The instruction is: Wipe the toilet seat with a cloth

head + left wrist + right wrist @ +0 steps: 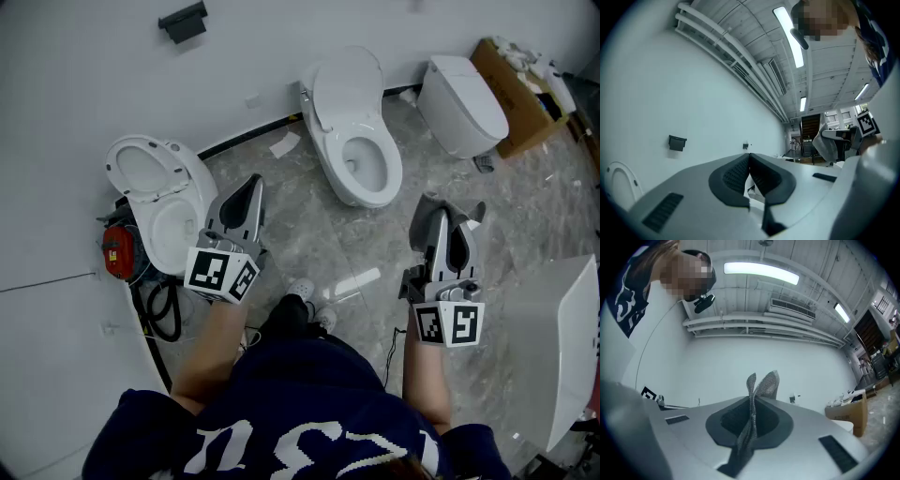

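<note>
Three white toilets stand along the wall. The left toilet [155, 202] has its lid up, the middle toilet [361, 141] is open with its seat down, and the right toilet [459, 103] has its lid closed. My left gripper [251, 183] is held over the floor beside the left toilet, its jaws shut and empty [749, 157]. My right gripper [448, 214] hovers over the floor in front of the right toilet, shut on a grey mesh cloth [761, 385] that sticks out past the fingertips. Both grippers are raised and point toward the wall.
A cardboard box [511, 89] sits at the far right by the wall. A red device [117, 251] and black hoses [164, 309] lie left of the left toilet. A white panel [562, 347] stands at right. Paper scraps [284, 143] lie on the marble floor.
</note>
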### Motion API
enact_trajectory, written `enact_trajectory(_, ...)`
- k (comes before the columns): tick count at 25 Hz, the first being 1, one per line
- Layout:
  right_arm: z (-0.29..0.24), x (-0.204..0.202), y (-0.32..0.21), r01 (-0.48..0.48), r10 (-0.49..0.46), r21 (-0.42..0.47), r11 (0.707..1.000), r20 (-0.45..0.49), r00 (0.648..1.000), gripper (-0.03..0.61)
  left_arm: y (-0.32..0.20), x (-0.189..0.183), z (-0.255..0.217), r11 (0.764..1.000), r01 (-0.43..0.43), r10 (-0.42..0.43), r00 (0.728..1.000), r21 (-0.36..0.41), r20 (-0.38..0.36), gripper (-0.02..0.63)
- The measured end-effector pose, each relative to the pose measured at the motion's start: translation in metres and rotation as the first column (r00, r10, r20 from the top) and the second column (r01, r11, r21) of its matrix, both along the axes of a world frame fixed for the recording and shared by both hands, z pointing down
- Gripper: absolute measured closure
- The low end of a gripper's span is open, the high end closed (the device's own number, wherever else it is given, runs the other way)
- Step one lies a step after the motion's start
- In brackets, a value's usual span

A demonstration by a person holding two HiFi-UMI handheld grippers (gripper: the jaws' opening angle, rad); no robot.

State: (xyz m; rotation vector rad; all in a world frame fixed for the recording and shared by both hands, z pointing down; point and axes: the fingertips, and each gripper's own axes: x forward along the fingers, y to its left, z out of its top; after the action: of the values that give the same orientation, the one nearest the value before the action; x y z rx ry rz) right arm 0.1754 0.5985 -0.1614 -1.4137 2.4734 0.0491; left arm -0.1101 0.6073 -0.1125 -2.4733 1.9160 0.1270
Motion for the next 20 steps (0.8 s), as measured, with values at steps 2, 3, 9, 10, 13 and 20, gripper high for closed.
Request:
enact_trajectory(2,-0.003,0.004,0.005,0.003,-0.003,0.004,1.000,-0.009,1.000,0.554,0.003,0.007,-0.002,1.000,0.000,0.000,1.000,-0.002,-0.005,0.604)
enact_trajectory(3,-0.004,0.006,0.008,0.006,-0.006,0.006,1.000,-0.013,1.000,0.554,0.003,0.011,-0.003,1.000,0.000,0.000,1.000,-0.003,-0.008,0.604)
enact_trajectory(9,-0.012,0.026,0.012,0.018,-0.019,0.031,0.999,0.015,1.000,0.552,-0.004,0.034,-0.007,1.000,-0.005,0.006,1.000,0.011,-0.023,0.604)
enact_trajectory(10,-0.013,0.029,0.012,0.018,-0.019,0.035,0.999,0.022,1.000,0.552,-0.005,0.038,-0.008,1.000,-0.006,0.007,1.000,0.016,-0.022,0.604)
enact_trajectory(13,-0.013,0.037,0.011,0.022,-0.022,0.036,0.999,0.014,1.000,0.552,-0.006,0.048,-0.010,1.000,-0.014,0.014,1.000,0.023,-0.011,0.604)
enact_trajectory(20,-0.005,0.034,-0.011,0.046,-0.047,0.023,0.999,0.020,0.999,0.552,-0.025,0.048,-0.002,1.000,-0.029,0.029,1.000,0.007,0.002,0.604)
